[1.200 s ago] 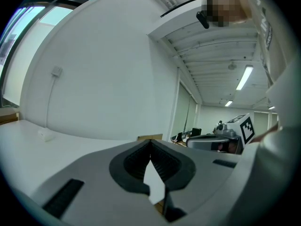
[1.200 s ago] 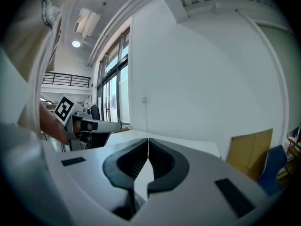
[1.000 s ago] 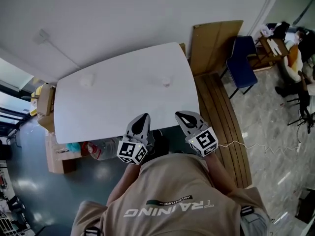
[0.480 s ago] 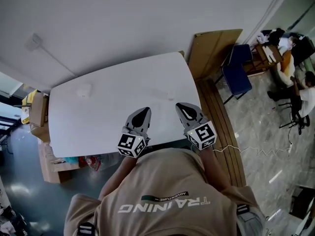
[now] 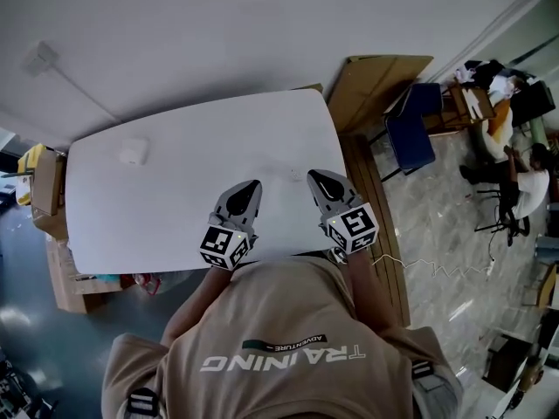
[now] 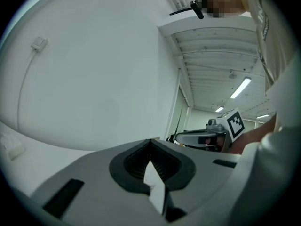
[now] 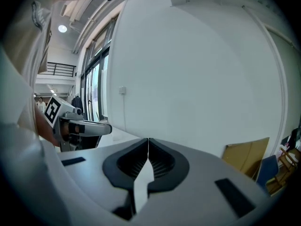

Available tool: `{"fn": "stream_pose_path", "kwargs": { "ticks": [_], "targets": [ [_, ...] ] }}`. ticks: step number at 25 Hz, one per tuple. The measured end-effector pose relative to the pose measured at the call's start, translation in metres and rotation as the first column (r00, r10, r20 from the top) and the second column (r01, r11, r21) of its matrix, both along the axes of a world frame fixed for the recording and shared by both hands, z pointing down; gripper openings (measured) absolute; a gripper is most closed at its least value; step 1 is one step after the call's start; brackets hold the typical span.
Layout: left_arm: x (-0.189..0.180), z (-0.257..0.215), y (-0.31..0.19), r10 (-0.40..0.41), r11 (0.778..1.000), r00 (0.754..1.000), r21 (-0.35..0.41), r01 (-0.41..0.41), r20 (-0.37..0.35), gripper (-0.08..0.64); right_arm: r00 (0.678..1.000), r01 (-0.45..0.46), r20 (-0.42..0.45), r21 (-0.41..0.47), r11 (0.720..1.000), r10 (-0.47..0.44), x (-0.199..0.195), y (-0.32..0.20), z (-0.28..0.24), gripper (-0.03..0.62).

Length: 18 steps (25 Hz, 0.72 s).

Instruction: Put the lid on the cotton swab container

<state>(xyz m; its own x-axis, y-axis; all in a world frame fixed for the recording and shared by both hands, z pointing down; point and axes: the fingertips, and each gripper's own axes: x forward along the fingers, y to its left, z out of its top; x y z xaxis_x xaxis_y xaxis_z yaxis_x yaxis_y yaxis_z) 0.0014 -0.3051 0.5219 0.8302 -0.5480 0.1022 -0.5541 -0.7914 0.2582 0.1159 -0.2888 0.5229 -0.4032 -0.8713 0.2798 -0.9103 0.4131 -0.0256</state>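
Both grippers are over the table now. A second ago they hung off its near edge, by my chest; since then they have come forward, and the tips sit just inside that edge, near its right end.

Left gripper: jaws pressed together, nothing between them. Its own view shows the ribbed pads meeting with only wall beyond.

Right gripper: the same, jaws closed tip to tip and empty. The two run side by side, apart, both pointing at the far edge.

Now the task's things. I see two pale objects on the table, well apart. A white item lies towards the far left corner. A small item lies near the right edge, just ahead of the right gripper and slightly to its left. Both are tiny from up here, so I can't tell which is the lid and which the container. Neither is touched, and they are clearly not together, so the lid is not on yet.

What the advance means, as I read it: this is the reach-in, with no grasp begun. The small item is the close one, and the right gripper is best placed for it, but those jaws must open first. The left item needs a longer reach across the table.
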Motion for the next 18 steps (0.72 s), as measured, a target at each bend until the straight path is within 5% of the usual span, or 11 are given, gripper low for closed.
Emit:
{"fn": "stream_pose_path", "kwargs": {
  "ticks": [13, 18],
  "targets": [
    [0.015, 0.003, -0.006, -0.086, 0.996, 0.996, -0.006, 0.086, 0.026, 0.012, 0.993, 0.119, -0.004, -0.130, 0.984, -0.121, 0.023, -0.040, 0.059, 0.018],
    [0.015, 0.002, 0.000, -0.101, 0.995, 0.995, -0.009, 0.102, 0.023, 0.012, 0.982, 0.158, -0.074, -0.213, 0.964, -0.177, 0.023, -0.055, 0.099, 0.018]
  ]
}}
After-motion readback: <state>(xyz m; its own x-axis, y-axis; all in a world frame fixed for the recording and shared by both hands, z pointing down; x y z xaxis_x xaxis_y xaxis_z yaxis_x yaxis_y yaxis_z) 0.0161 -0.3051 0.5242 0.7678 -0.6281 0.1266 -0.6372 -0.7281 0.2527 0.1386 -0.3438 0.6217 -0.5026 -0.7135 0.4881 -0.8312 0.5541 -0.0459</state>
